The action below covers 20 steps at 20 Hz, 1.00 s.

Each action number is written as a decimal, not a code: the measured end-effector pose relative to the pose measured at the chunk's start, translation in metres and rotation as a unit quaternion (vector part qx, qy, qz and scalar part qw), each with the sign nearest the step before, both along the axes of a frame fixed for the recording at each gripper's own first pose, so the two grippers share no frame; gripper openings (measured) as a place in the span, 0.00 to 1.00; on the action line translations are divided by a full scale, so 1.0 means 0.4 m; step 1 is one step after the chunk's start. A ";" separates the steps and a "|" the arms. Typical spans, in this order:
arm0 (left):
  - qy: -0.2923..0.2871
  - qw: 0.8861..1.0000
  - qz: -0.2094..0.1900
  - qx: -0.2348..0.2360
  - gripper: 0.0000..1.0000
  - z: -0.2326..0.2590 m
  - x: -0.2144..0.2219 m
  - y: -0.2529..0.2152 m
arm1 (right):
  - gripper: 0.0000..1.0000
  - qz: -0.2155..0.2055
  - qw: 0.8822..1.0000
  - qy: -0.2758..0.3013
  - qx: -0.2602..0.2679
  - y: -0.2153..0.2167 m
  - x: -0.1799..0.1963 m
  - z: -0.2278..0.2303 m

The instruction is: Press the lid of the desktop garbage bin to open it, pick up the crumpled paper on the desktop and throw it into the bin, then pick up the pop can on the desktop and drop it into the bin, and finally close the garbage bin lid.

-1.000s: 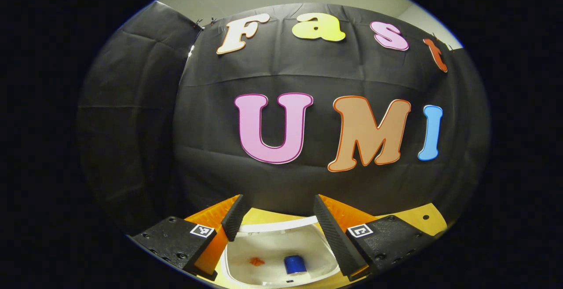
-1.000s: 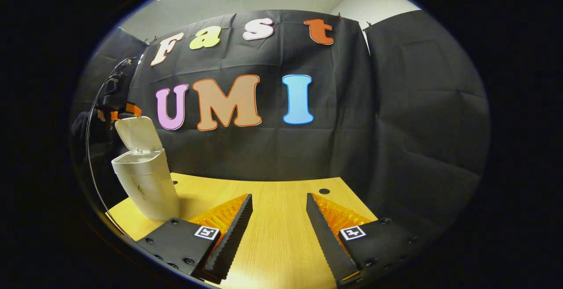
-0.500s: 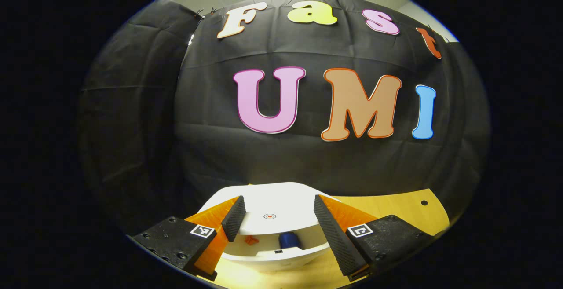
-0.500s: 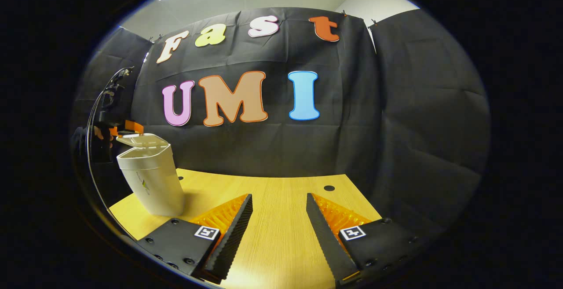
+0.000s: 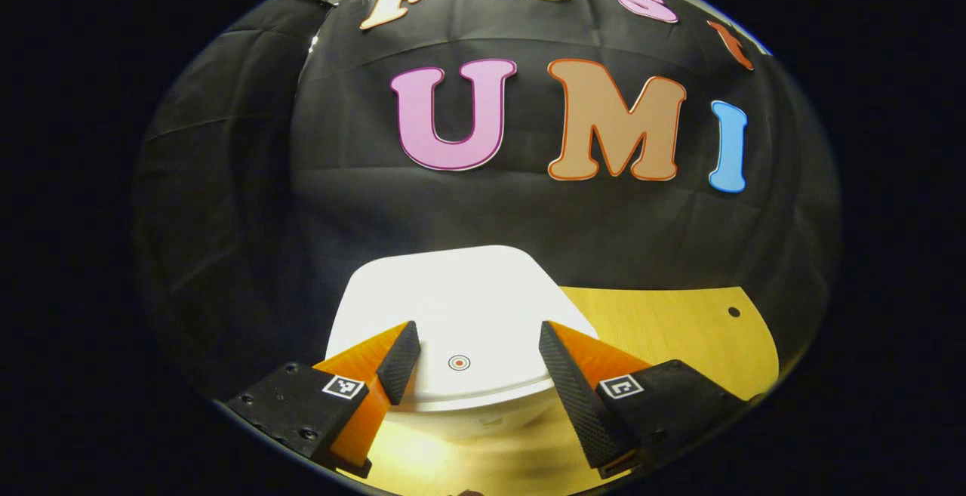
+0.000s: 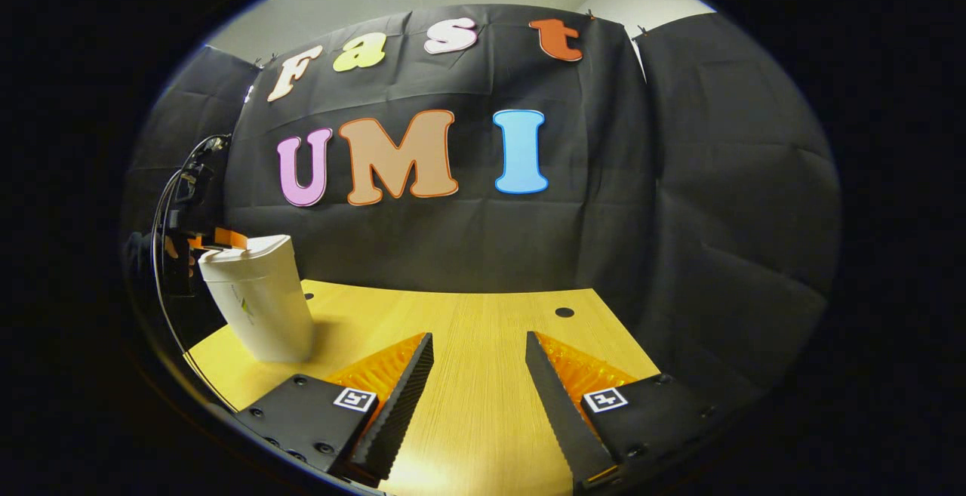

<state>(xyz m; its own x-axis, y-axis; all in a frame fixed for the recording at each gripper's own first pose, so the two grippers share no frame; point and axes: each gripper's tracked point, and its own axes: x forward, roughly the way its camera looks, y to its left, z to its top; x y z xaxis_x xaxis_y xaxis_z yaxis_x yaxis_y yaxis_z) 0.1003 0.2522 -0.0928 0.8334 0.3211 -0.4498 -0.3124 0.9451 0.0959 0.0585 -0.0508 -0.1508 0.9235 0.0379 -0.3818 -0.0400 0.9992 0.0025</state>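
Note:
The white desktop bin point(image 6: 256, 300) stands at the left end of the wooden table point(image 6: 468, 330) with its lid point(image 5: 460, 315) down flat. In the left gripper view the lid carries a small round red mark point(image 5: 459, 362) near its front edge. My left gripper point(image 5: 472, 349) hovers open just over that front edge, one finger on each side of the mark. In the right gripper view the left gripper point(image 6: 215, 239) shows behind the bin top, held by a hand point(image 6: 170, 247). My right gripper point(image 6: 475, 375) is open over bare table, well right of the bin.
Black cloth walls close in the table at the back and on both sides. A small round hole point(image 6: 564, 312) sits in the tabletop near the far right edge. A cable point(image 6: 162, 254) loops down from the left gripper beside the bin.
The bin lid swung from upright to fully down, covering the blue can and orange scrap seen inside before. My left gripper followed it downward. The right gripper barely moved.

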 end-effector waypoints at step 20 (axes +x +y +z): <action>-0.235 0.961 -0.132 0.065 0.92 0.314 -0.075 -0.388 | 0.88 -0.011 0.990 -0.135 0.027 0.011 0.046 0.294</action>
